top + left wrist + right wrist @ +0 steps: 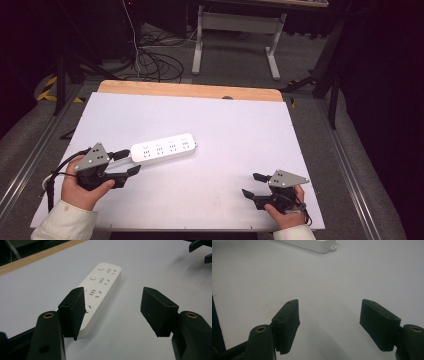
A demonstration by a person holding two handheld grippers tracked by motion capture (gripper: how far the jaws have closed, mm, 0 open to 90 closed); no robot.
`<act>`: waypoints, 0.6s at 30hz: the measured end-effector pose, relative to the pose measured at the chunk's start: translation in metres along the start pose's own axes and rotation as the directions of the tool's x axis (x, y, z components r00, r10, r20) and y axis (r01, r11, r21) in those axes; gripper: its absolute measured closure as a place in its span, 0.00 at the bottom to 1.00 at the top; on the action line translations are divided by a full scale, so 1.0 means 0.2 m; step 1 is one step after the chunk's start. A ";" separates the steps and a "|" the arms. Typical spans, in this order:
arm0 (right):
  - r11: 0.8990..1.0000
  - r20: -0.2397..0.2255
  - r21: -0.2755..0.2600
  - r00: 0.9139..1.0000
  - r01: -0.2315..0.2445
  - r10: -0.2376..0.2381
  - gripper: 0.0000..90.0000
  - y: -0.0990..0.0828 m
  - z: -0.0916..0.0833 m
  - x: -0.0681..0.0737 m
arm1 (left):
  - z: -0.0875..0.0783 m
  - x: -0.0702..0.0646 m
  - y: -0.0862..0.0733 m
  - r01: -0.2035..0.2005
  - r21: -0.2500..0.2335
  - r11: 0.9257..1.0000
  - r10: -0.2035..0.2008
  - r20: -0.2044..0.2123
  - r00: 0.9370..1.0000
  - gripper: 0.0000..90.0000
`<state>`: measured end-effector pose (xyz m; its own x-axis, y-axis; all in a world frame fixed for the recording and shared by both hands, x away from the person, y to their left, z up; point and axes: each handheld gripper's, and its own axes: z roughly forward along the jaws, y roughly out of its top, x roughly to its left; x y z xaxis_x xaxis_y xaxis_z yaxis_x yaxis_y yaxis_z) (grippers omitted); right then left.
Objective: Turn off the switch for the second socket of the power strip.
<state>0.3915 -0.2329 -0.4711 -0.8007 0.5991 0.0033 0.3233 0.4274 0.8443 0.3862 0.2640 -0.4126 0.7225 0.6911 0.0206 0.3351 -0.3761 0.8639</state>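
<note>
A white power strip [165,146] with several sockets lies left of the middle of the white table [225,125], slanting up to the right. My left gripper [131,162], held in a hand, is at the strip's left end with its jaws open. In the left gripper view the strip [102,282] runs away behind the left pad [75,312]; nothing is pressed between the jaws of the gripper [116,307]. My right gripper [250,184] is at the front right, open and pointing left over bare table. In the right gripper view the gripper [329,325] is empty, with the strip's end [317,246] far off.
A wooden strip [190,90] edges the table's far side. Beyond it on the floor lie cables [155,62] and a white desk frame [235,30]. The other gripper [200,250] shows at the top right of the left gripper view.
</note>
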 end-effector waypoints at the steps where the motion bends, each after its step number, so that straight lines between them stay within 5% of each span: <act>1: 1.000 -0.001 0.000 1.000 0.000 0.000 0.36 0.00 0.00 0.00 | 0.00 0.00 0.01 0.007 0.001 1.000 -0.007 0.005 1.000 0.42; 18: 1.000 -0.002 0.001 1.000 0.000 0.000 0.36 0.00 0.00 0.00 | 0.10 0.04 0.16 -0.007 0.025 1.000 0.007 0.016 1.000 0.45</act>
<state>0.3917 -0.2330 -0.4713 -0.8015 0.5980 0.0044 0.3241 0.4283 0.8435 0.4149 0.2447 -0.3949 0.7342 0.6787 0.0186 0.3447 -0.3961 0.8510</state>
